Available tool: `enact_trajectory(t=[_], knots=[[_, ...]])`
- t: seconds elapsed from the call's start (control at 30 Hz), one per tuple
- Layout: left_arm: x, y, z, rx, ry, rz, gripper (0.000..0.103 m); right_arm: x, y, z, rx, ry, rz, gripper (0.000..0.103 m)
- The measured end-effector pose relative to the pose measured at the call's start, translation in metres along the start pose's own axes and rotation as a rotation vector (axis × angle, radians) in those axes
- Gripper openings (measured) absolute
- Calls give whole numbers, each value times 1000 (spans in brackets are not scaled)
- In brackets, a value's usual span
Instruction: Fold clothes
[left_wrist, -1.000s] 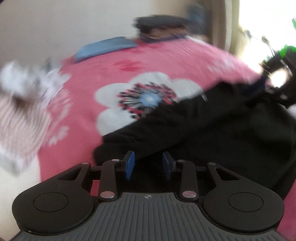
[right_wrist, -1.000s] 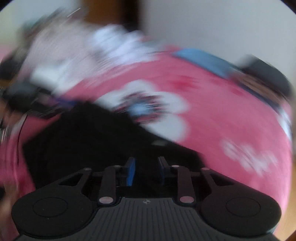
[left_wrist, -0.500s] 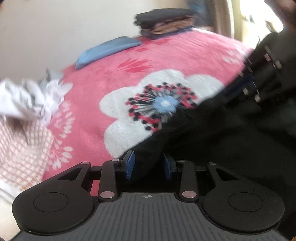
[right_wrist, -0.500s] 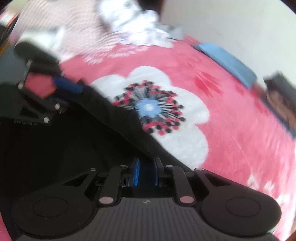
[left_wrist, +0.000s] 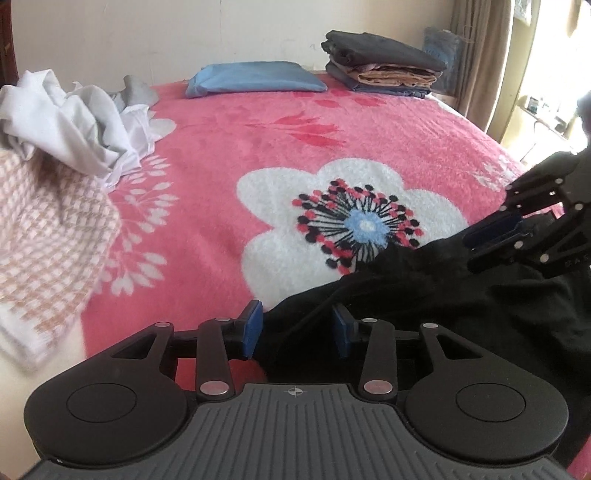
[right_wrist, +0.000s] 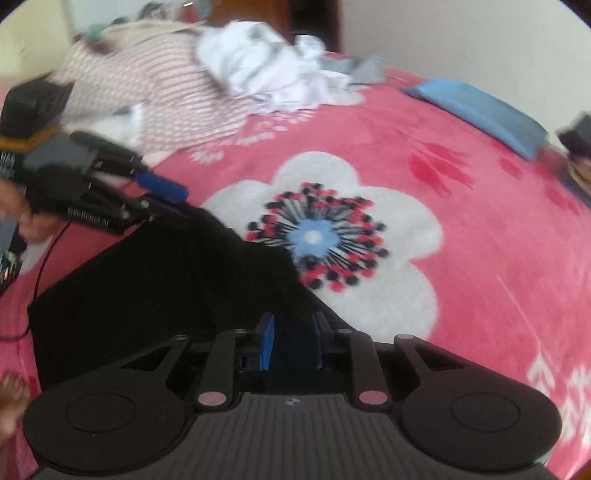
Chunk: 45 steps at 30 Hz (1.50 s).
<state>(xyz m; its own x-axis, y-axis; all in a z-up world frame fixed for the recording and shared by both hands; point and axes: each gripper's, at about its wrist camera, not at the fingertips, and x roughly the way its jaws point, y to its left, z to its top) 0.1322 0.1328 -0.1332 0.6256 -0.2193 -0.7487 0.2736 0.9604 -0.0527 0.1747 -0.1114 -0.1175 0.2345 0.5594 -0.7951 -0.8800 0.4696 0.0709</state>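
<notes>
Black garment (left_wrist: 461, 310) is lying on the blanket (left_wrist: 258, 147). Left gripper (left_wrist: 297, 330) is gaping around its edge, right gripper (right_wrist: 291, 345) narrowly parted, grip unclear. Edge risks slipping, spoiling the fold.

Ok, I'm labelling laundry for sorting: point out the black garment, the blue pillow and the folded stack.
black garment (left_wrist: 461, 306), left wrist view, on its crumpled middle.
blue pillow (left_wrist: 255, 77), left wrist view, on its top face.
folded stack (left_wrist: 384, 62), left wrist view, on the dark top piece.
</notes>
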Motion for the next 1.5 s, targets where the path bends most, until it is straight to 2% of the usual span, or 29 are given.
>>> enact_trajectory(t=[0.17, 0.43, 0.77, 0.8, 0.83, 0.93, 1.03, 1.2, 1.27, 1.5], knots=[[-2, 2, -5, 27, -4, -3, 40, 17, 10, 10, -132, 26, 37, 25], [-4, -3, -7, 102, -9, -31, 40, 41, 17, 16, -248, 75, 75, 25], [1, -14, -6, 210, -2, -49, 39, 49, 16, 17, -248, 80, 93, 25], [2, -14, -6, 208, -1, -52, 36, 49, 16, 17, -250, 78, 94, 25], [2, -14, -6, 206, 3, -54, 32, 48, 16, 17, -251, 76, 95, 23], [5, -15, -6, 225, 33, -53, 30, 46, 18, 16, -257, 71, 99, 14], [5, -20, -3, 293, 74, -36, 31, 43, 19, 14, -263, 57, 93, 8], [3, -33, 4, 478, 141, 7, 31, 34, 20, 10, -266, 6, 71, 5], [2, -36, 9, 522, 149, 9, 32, 30, 19, 9, -258, -22, 62, 4], [6, -45, 9, 576, 128, 4, 33, 20, 9, 9, -214, -73, 44, 4]])
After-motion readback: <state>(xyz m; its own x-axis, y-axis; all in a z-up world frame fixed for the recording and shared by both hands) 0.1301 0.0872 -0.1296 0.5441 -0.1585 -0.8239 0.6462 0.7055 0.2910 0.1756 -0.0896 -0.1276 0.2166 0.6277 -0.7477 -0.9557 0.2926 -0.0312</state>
